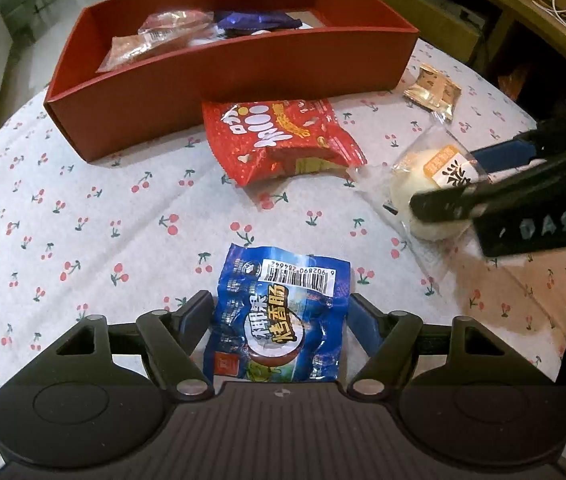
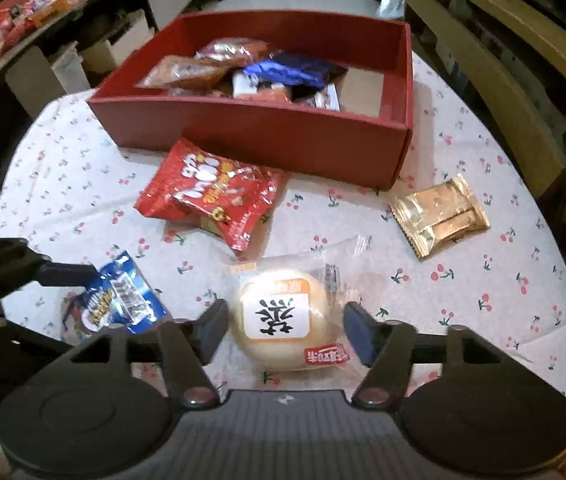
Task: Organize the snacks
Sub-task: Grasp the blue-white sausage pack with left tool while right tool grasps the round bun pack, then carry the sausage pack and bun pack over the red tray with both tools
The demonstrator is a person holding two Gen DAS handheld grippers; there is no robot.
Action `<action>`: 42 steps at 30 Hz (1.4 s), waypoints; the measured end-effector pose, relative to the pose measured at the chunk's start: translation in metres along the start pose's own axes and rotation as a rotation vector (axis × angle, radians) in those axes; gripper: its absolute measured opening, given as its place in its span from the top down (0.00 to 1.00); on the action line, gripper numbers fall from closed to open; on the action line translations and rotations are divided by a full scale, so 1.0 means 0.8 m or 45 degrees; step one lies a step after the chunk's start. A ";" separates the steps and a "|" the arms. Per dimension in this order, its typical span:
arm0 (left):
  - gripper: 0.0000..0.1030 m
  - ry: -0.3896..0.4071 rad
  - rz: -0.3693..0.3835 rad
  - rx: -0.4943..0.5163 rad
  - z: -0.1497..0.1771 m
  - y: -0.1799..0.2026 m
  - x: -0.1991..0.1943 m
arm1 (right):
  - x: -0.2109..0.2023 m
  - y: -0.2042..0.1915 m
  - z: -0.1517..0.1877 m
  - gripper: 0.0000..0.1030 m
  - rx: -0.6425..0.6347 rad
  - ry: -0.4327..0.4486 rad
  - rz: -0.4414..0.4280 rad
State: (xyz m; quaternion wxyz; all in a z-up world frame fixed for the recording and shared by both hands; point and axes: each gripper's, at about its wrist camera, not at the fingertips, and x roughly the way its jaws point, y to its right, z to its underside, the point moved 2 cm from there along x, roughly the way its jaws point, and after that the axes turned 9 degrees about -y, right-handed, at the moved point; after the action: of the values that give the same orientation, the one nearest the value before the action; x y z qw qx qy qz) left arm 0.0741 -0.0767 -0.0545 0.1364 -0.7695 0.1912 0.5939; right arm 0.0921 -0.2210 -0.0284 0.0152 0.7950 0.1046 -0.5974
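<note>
A red box [image 1: 219, 76] [image 2: 267, 128] at the table's far side holds several snack packs. My left gripper [image 1: 279, 312] is open, its fingers on either side of a blue sausage pack [image 1: 283, 316] [image 2: 119, 304] lying on the cloth. My right gripper [image 2: 285, 322] [image 1: 455, 184] is open around a wrapped pale round bun [image 2: 283, 320] [image 1: 431, 184], the fingers close beside it. A red snack bag [image 1: 283, 140] [image 2: 215, 196] lies in front of the box. A gold wrapped biscuit pack [image 1: 435, 90] [image 2: 441, 214] lies to the right.
The table has a white cloth with cherry print [image 1: 83, 208] [image 2: 463, 300]. Wooden furniture [image 2: 503, 60] stands close on the right. A shelf with more snacks [image 2: 23, 4] is at the far left.
</note>
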 end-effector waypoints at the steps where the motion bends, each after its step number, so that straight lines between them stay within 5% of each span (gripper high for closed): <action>1: 0.21 0.001 -0.005 0.006 0.000 0.001 0.001 | 0.004 -0.002 -0.001 0.14 -0.006 -0.008 0.004; 6: 0.13 0.002 -0.033 0.049 0.004 0.010 0.006 | 0.014 -0.011 0.000 0.11 -0.045 -0.023 0.010; 10: 0.25 0.014 -0.039 0.015 0.003 0.005 0.000 | 0.008 -0.016 0.005 0.20 -0.100 0.007 0.021; 16: 0.25 0.043 -0.041 -0.017 0.003 0.000 -0.011 | -0.008 -0.017 0.010 0.27 -0.106 0.054 0.002; 42: 0.26 0.197 0.047 -0.142 -0.017 -0.019 -0.059 | -0.056 -0.013 0.003 0.28 -0.031 0.208 -0.104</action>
State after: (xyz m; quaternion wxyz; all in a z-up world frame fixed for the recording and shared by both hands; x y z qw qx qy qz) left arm 0.0827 -0.0627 -0.0060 0.0672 -0.8158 0.1818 0.5448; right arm 0.0764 -0.2177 0.0144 -0.0080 0.8359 0.1450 -0.5294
